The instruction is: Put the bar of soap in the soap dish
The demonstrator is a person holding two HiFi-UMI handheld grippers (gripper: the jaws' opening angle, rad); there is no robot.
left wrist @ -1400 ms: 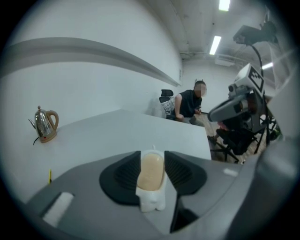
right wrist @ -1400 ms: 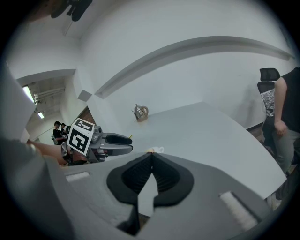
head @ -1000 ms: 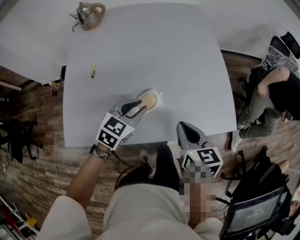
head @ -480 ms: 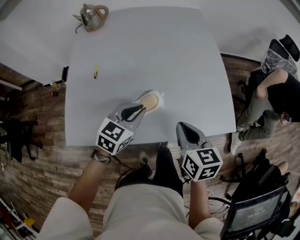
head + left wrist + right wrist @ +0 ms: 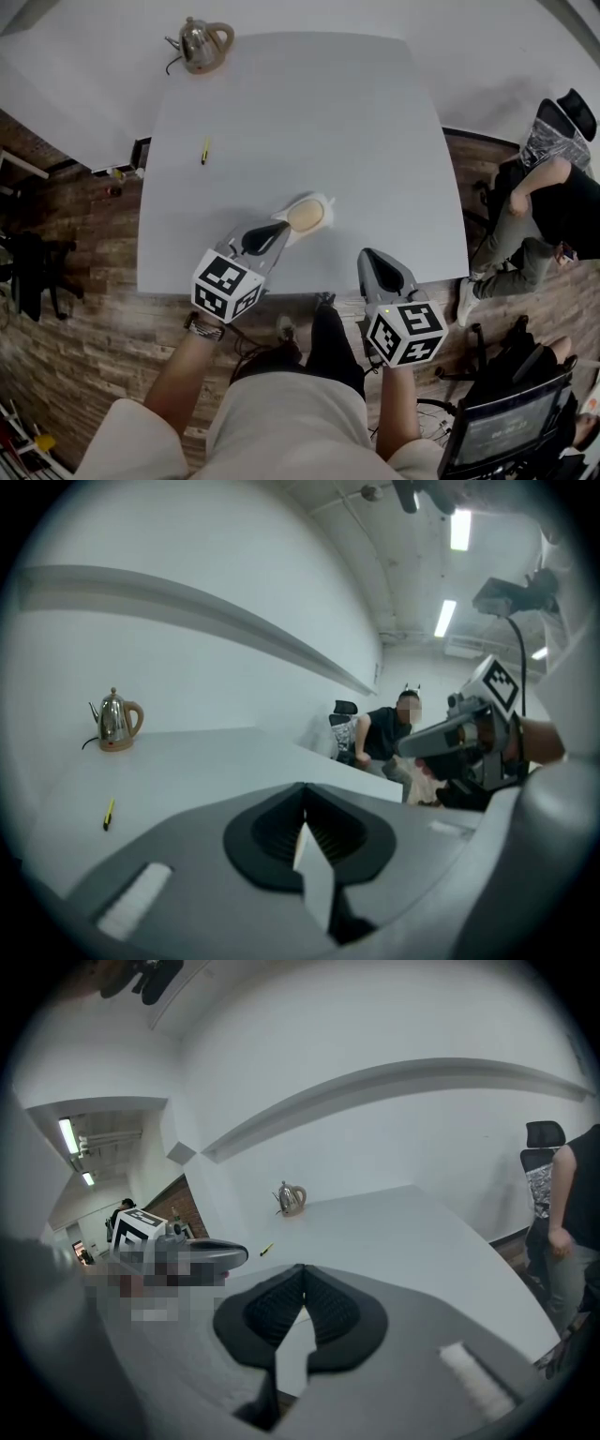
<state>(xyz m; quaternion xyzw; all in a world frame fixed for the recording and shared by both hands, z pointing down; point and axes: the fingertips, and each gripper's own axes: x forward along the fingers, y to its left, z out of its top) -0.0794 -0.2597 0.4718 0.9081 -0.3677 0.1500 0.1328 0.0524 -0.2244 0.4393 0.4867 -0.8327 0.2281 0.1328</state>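
Tan bar of soap (image 5: 305,215) lies in the white soap dish (image 5: 325,200), near the front edge of the grey table (image 5: 300,112). Judged from this layout, the placing step is complete and the step in hand is clearing the tools away.

Left gripper (image 5: 278,228): the tips sit just beside the near end of the dish, and the head view shows no contact with the soap. Its jaws have just been closing and are now clenched together. The left gripper view shows the pads meeting with nothing between them.

Right gripper (image 5: 367,253): the jaws are pressed together and empty. It is held at the table's front edge, well apart from the dish.

Next move, as a judgement: draw the left gripper back toward the body without nudging the dish. No further grasp appears necessary.

Pose: both forearms reach forward from the body, with the marker cubes nearest the person. Both grippers point forward and slightly downward. The left one angles in toward the dish.
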